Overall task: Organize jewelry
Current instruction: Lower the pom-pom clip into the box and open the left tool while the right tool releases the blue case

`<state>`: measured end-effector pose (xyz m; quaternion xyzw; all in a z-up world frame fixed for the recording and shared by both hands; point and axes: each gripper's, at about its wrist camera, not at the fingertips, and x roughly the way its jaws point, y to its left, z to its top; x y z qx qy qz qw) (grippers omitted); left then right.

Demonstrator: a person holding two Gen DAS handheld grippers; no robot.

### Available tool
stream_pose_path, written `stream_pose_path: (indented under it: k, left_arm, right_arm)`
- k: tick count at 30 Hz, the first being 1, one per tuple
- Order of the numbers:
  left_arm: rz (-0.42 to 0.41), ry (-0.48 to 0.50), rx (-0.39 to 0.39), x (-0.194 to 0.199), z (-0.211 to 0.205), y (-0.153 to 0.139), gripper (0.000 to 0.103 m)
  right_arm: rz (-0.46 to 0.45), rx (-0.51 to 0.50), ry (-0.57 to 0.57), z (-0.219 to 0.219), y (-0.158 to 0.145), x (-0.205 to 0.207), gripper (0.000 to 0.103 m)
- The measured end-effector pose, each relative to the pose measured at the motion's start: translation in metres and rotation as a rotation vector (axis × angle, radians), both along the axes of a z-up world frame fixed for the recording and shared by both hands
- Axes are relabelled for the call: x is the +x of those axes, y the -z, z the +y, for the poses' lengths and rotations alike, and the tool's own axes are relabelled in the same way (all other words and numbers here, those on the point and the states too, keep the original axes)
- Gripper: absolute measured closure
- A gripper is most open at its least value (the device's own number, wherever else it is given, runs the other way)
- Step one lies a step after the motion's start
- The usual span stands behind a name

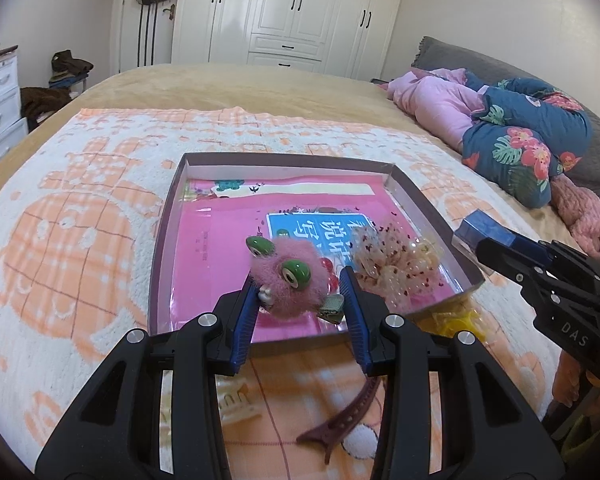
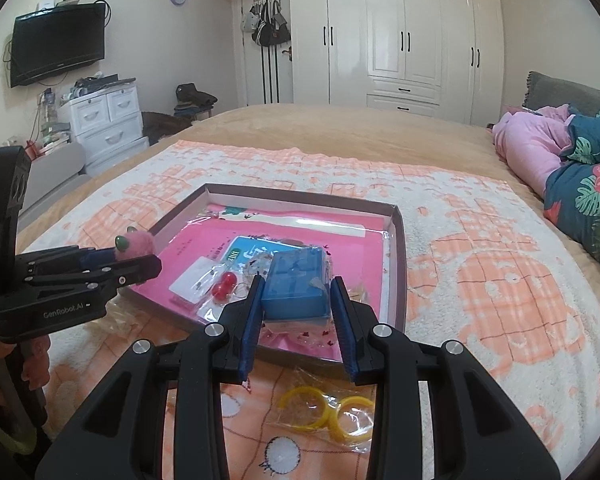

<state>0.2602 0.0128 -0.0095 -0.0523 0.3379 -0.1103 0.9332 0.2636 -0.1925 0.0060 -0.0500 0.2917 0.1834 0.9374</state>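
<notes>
Between the blue pads of your left claw [image 1: 302, 296], low in the centre of the left wrist view, sits a fluffy pink hair clip [image 1: 286, 280] with two green eyes; the pads press its sides and its metal clip end pokes out toward the right pad, so the claw is partly closed and holding it. Your right claw [image 2: 298, 308] is likewise partly closed, gripping a small blue box [image 2: 296, 286] at the lower centre of the right wrist view.

Both held things hang over the near part of a shallow cardboard tray [image 1: 164, 216] lined with a pink printed sheet. Inside the tray, just right of the pink clip in the left view, lies a sheer bow hair tie [image 1: 392, 268] dotted with dark red specks. The right view shows a pair of red beads [image 2: 225, 285] on a white card in clear wrap, left of the blue box.

Below the tray, on the orange-and-white towel [image 1: 80, 208], you have a maroon hair clip [image 1: 340, 420] and a cream claw-style hair clip [image 1: 238, 402] near the bottom of the left view, and a clear bag of yellow rings [image 2: 326, 414] at the bottom of the right view.

The towel lies on a tan-covered bed [image 1: 236, 84], with bunched pink and floral bedding [image 1: 512, 128] at the right edge.
</notes>
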Motion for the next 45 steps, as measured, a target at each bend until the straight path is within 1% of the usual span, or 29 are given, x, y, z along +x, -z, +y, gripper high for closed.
stream_pose_path:
  k: [11, 18, 25, 29, 31, 36, 39, 42, 43, 45]
  left_arm:
    - [0.041, -0.021, 0.016, 0.028, 0.005, 0.011, 0.071]
    - [0.076, -0.043, 0.040, 0.046, 0.007, 0.024, 0.071]
    - [0.103, -0.059, 0.046, 0.053, 0.013, 0.034, 0.071]
    - [0.108, -0.062, 0.046, 0.053, 0.013, 0.036, 0.071]
    - [0.105, -0.064, 0.049, 0.052, 0.014, 0.035, 0.071]
    - [0.098, -0.064, 0.051, 0.051, 0.012, 0.034, 0.070]
    - [0.096, -0.065, 0.048, 0.049, 0.013, 0.033, 0.069]
    - [0.091, -0.067, 0.044, 0.048, 0.014, 0.031, 0.069]
    - [0.089, -0.068, 0.042, 0.047, 0.014, 0.031, 0.068]
    - [0.085, -0.069, 0.037, 0.046, 0.014, 0.029, 0.066]
  right_arm:
    - [0.037, -0.025, 0.023, 0.000, 0.012, 0.024, 0.071]
    - [0.082, -0.048, 0.056, -0.002, 0.026, 0.050, 0.071]
    - [0.114, -0.071, 0.086, -0.005, 0.039, 0.074, 0.071]
    - [0.113, -0.072, 0.088, -0.003, 0.041, 0.082, 0.071]
    - [0.126, -0.047, 0.082, -0.004, 0.043, 0.084, 0.071]
    - [0.126, -0.043, 0.059, 0.000, 0.042, 0.080, 0.070]
    - [0.128, -0.029, 0.055, 0.001, 0.041, 0.078, 0.065]
    - [0.125, -0.025, 0.048, 0.003, 0.039, 0.074, 0.063]
    - [0.124, -0.023, 0.046, 0.003, 0.039, 0.072, 0.061]
    - [0.118, -0.013, 0.047, 0.002, 0.036, 0.069, 0.059]
